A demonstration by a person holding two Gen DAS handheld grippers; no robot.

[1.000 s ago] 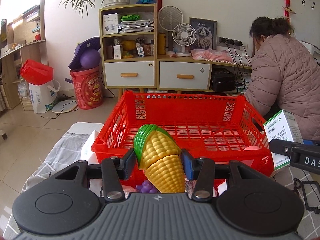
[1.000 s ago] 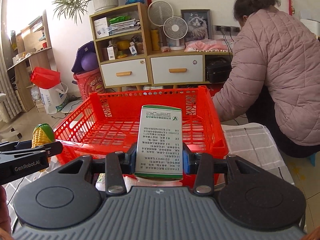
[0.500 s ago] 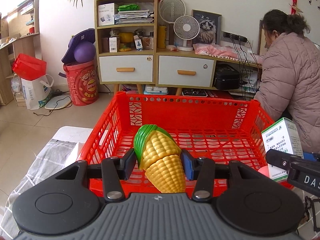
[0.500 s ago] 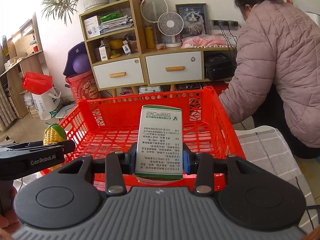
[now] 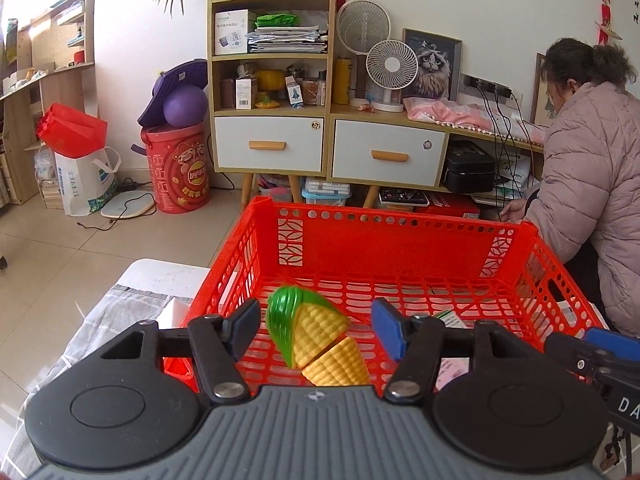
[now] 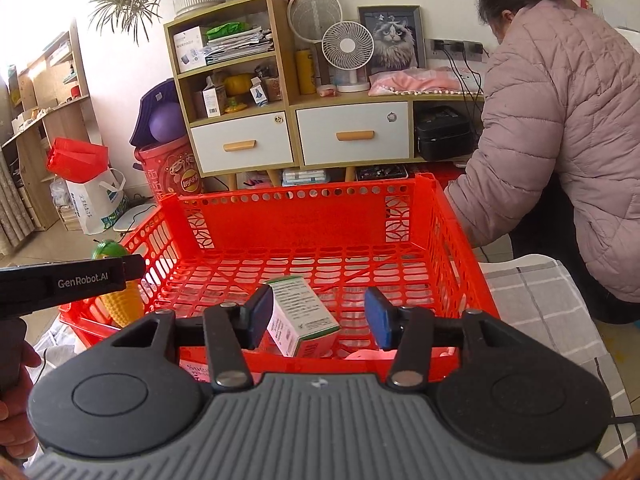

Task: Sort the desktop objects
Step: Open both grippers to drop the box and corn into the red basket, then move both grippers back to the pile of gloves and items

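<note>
A toy corn cob (image 5: 318, 338), yellow with a green husk, is tilted and blurred between the spread fingers of my open left gripper (image 5: 316, 330), touching neither pad, over the red basket (image 5: 392, 240). In the right wrist view a white and green box (image 6: 302, 316) lies tilted on the floor of the red basket (image 6: 308, 216), between the parted fingers of my open right gripper (image 6: 320, 314). The corn (image 6: 120, 300) also shows at the left of that view, beside the left gripper's black body (image 6: 68, 280).
The basket stands on a table with a grey checked cloth (image 6: 536, 300). A person in a pink padded jacket (image 6: 560, 140) bends close behind the basket's right side. A wooden cabinet (image 5: 272, 80), fans and a red drum (image 5: 178, 168) stand further back.
Both grippers moved forward over the basket and opened. The corn left the left fingers and is dropping. The box left the right fingers and now lies tilted in the basket.
</note>
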